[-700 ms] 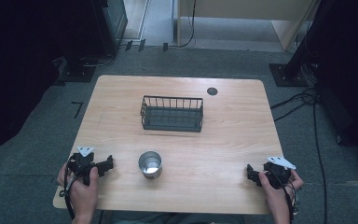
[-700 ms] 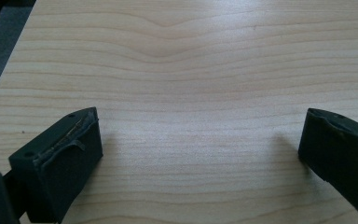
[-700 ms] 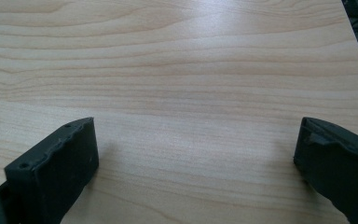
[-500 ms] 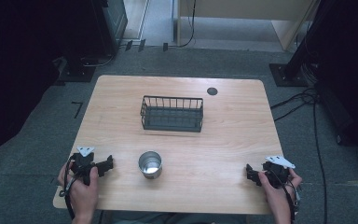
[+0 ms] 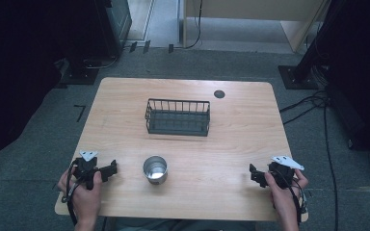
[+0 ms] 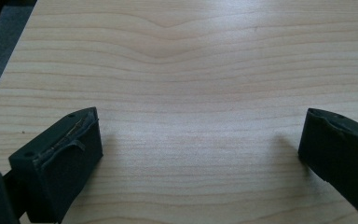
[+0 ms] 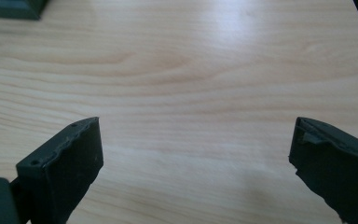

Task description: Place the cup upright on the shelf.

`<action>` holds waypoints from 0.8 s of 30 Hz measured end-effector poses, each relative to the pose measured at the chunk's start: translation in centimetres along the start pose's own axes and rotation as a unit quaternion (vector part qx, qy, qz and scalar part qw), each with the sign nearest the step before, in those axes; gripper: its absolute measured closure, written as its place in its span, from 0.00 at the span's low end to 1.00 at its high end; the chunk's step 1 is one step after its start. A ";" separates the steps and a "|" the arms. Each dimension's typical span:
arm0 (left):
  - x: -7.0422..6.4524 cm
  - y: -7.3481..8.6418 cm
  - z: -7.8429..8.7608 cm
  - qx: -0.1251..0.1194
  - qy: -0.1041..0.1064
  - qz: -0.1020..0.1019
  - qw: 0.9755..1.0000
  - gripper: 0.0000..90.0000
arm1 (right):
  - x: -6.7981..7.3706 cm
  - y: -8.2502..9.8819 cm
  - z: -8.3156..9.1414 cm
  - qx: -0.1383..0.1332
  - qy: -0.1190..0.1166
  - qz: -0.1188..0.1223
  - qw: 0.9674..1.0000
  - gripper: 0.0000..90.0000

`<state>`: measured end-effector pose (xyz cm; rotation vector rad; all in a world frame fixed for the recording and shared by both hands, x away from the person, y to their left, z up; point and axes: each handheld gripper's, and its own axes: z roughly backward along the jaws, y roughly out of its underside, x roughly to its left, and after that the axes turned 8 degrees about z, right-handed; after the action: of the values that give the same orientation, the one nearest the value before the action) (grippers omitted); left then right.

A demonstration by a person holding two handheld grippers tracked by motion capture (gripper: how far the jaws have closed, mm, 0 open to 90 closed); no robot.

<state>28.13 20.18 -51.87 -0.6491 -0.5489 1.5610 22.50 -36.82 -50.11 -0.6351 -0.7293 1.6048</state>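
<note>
My left gripper [image 5: 110, 169] rests near the table's front left corner, held by a hand and pointing right toward a small metal cup [image 5: 154, 169]. In the left gripper view its jaws stand wide open [image 6: 200, 144] over bare wood. My right gripper [image 5: 254, 174] sits near the front right corner and points left, well apart from the cup. In the right gripper view its jaws are also wide open [image 7: 196, 149], with nothing between them. A black wire basket [image 5: 178, 117] stands empty at the middle of the table, behind the cup.
The wooden table [image 5: 231, 139] has a dark round grommet [image 5: 219, 94] at the back right. A corner of the basket [image 7: 9, 7] shows at the top left of the right gripper view. Cables and stand bases lie on the grey floor around the table.
</note>
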 end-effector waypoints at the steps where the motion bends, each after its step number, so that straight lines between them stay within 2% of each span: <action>1: 0.0 0.0 0.0 0.000 -0.001 0.001 1.000 0.00 | 0.3 -0.3 0.0 -0.004 -0.003 0.002 1.000 0.03; 4: 0.0 0.0 0.0 0.000 -0.001 0.001 1.000 0.00 | 1.1 -1.0 0.1 -0.010 -0.011 0.008 1.000 0.03; 6: 0.0 0.0 0.0 0.000 -0.001 0.001 1.000 0.00 | 1.9 -1.6 0.1 -0.015 -0.022 0.017 1.000 0.03; 7: 0.0 0.0 0.0 0.000 -0.001 0.001 1.000 0.00 | 2.9 -2.3 0.0 -0.021 -0.032 0.029 0.999 0.03; 9: 0.0 0.0 0.0 0.000 -0.001 0.001 1.000 0.00 | 3.3 -2.5 0.0 -0.022 -0.034 0.032 0.999 0.03; 11: 0.0 0.0 0.0 0.000 -0.001 0.001 1.000 0.00 | 4.6 -3.5 0.2 -0.030 -0.047 0.045 0.997 0.03; 16: 0.0 0.0 0.0 0.000 -0.001 0.001 1.000 0.00 | 6.1 -4.4 0.3 -0.039 -0.059 0.059 0.996 0.03; 24: 0.0 0.0 0.0 0.000 -0.001 0.001 1.000 0.00 | 7.9 -5.1 0.1 -0.045 -0.075 0.060 0.994 0.03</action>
<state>28.14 20.16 -51.88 -0.6488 -0.5506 1.5631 24.50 -28.50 -46.22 -0.6388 -0.8907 1.7526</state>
